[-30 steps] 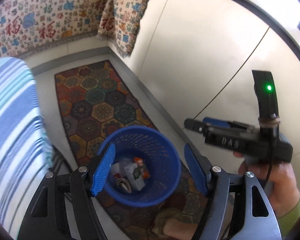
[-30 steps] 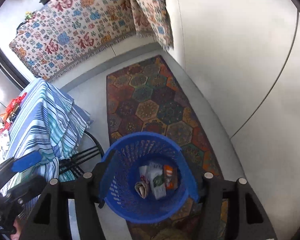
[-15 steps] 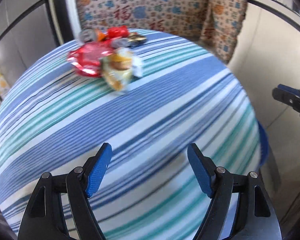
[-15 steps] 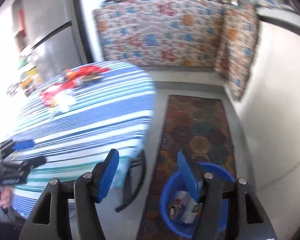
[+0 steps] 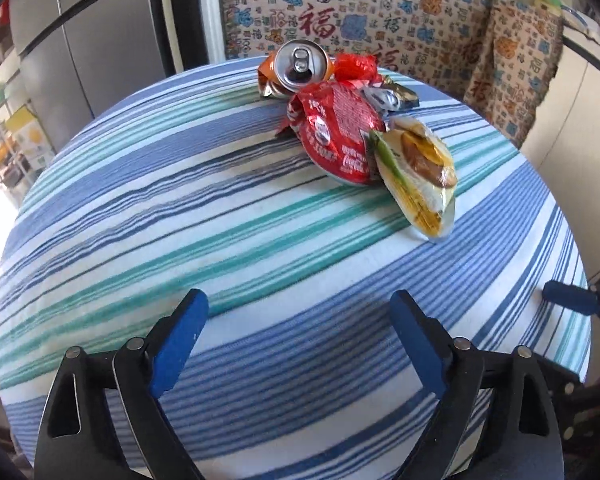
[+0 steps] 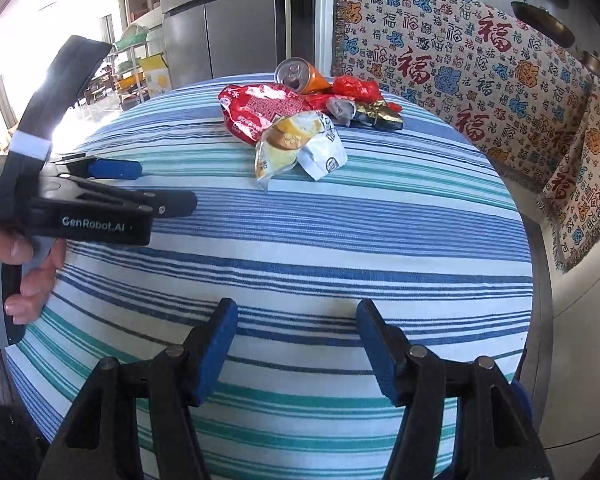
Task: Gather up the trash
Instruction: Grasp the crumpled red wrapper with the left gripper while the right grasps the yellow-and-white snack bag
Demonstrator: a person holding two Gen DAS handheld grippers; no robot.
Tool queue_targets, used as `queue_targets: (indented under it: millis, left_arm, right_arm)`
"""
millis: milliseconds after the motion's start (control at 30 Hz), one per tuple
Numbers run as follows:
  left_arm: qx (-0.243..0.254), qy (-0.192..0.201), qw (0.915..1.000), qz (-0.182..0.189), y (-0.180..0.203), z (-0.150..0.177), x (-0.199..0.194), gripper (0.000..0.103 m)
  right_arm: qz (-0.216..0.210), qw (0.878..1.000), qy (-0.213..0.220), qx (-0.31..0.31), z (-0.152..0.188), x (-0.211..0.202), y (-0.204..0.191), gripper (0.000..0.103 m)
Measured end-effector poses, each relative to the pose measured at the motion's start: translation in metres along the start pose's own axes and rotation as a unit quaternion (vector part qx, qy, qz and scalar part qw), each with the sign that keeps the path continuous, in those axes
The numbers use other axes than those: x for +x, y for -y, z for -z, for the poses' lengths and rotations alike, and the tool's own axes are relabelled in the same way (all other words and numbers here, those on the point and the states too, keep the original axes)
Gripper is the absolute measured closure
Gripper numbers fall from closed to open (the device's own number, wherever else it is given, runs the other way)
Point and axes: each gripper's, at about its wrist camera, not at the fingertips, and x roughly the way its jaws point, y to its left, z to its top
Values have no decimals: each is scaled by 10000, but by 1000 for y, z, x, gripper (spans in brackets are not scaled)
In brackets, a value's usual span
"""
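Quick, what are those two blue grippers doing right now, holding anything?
Left gripper: jaws opening, nothing between them, above the striped table.
Right gripper: open and empty.

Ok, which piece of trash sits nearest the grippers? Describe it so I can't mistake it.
Find the round table with the blue and green striped cloth; the trash is piled at its far side. At the near edge of that pile lies a puffy yellow and white snack wrapper, leaning against the big red packet. It is the only yellow piece; the others are red, orange or dark.
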Motion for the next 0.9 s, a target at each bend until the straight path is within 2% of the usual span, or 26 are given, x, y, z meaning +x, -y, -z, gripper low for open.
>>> queue_targets:
  millis: [167, 267, 300, 367, 400, 500, 700, 900]
  left_arm:
    - [-357, 359, 9972, 543, -13, -41, -3, 17]
    - [-531, 334, 9951, 763, -17, -68, 8, 17]
    - [-557, 257, 9950, 782, -17, -74, 14, 22]
    - [-622, 142, 9936, 931, -20, -83, 25, 41]
    - [-645, 73, 9925, 1039, -21, -85, 30, 65]
    - [-692, 123, 9898, 1241, -25, -83, 30, 76]
    - [-947, 341, 9881, 1161, -50, -53, 0, 79]
    - [-1088, 483, 9899, 774, -70, -18, -34, 79]
  right_arm:
    - [2, 10000, 62, -1, -2, 3, -6, 38]
    - [-7, 10000, 83, -10, -2, 2, -7, 38]
    - [-13, 10000, 90, -11, -2, 2, -6, 38]
    - [-17, 10000, 90, -19, -2, 2, -6, 38]
    - [-16, 10000, 85, -14, -2, 2, -5, 38]
    - [-18, 10000, 44, 17, -3, 1, -3, 38]
    - [-100, 9995, 4, 316, -8, 2, 12, 38]
    - [-212, 9961, 82, 854, -31, 1, 27, 38]
